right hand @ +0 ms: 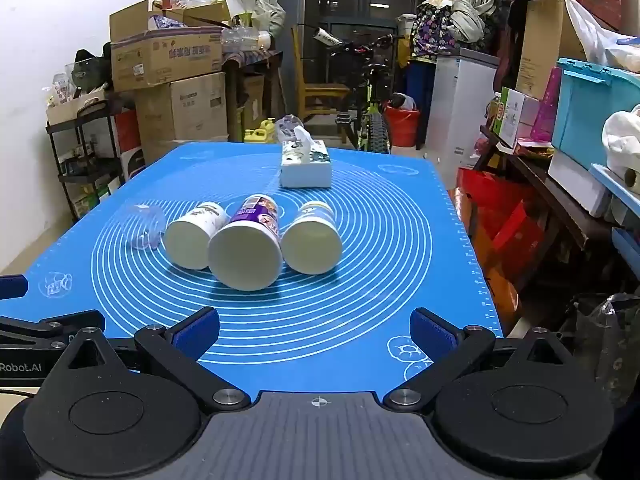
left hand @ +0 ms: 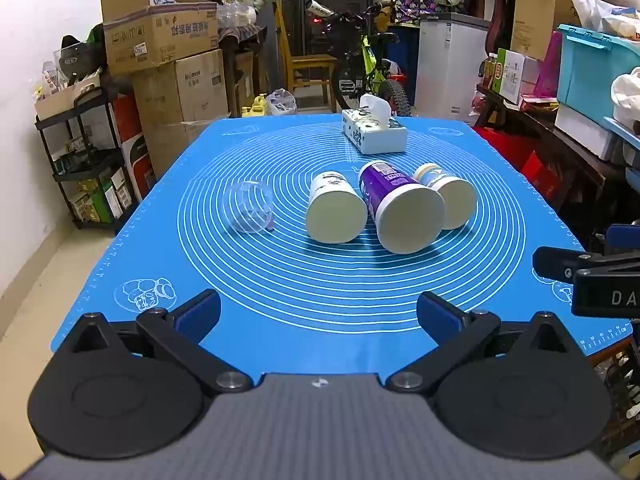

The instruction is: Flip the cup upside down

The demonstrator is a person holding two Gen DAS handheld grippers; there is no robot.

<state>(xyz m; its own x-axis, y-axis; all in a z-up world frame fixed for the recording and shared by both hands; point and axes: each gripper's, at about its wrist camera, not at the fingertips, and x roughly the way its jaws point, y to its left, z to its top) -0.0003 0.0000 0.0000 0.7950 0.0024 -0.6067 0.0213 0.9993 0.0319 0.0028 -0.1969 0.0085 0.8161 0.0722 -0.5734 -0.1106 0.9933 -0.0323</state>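
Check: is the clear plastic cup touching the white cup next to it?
Apart. In the left wrist view, a strip of blue mat shows plainly between the clear plastic cup and the white cup.

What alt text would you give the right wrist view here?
Three paper cups, a purple cup between two white ones, lie on their sides on a blue mat, beside a clear plastic cup. The right gripper is open and empty in front; a tissue box sits behind.

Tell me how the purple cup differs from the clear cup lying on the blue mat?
The purple cup is opaque paper with printed labels; the clear cup is see-through plastic. The purple cup looks larger and lies between two white cups, touching them; the clear cup lies apart at the left. Both lie on their sides on the mat.
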